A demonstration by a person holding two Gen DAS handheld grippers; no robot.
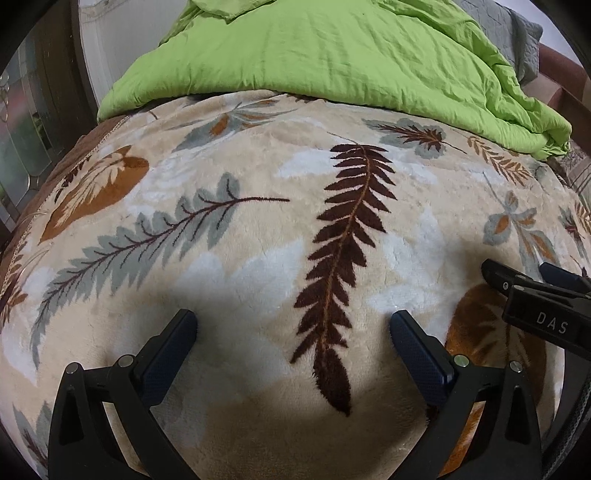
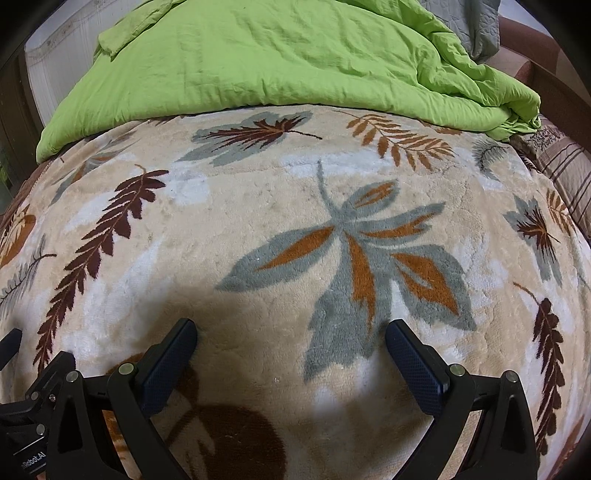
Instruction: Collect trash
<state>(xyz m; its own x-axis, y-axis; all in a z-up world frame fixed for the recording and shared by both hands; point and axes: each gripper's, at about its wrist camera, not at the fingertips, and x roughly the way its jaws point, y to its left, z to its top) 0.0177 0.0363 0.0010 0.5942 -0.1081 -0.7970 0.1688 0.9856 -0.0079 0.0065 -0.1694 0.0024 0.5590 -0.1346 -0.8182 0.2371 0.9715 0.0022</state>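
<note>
No trash shows in either view. My left gripper (image 1: 293, 325) hangs open just above a cream plush blanket (image 1: 258, 177) printed with leaves, nothing between its fingers. My right gripper (image 2: 291, 334) is open too, wide, over the same blanket (image 2: 258, 177), and holds nothing. In the left wrist view the right gripper's body (image 1: 539, 306) juts in at the right edge. Part of the left gripper (image 2: 26, 398) appears at the lower left of the right wrist view. Both point steeply down at the bed.
A crumpled lime-green duvet (image 1: 332, 55) lies across the far half of the bed (image 2: 295, 55). A striped sheet (image 2: 565, 173) shows at the bed's right edge, with a wooden bed frame (image 2: 554, 85) beyond. A grey quilted cloth (image 1: 517, 33) sits at the far right.
</note>
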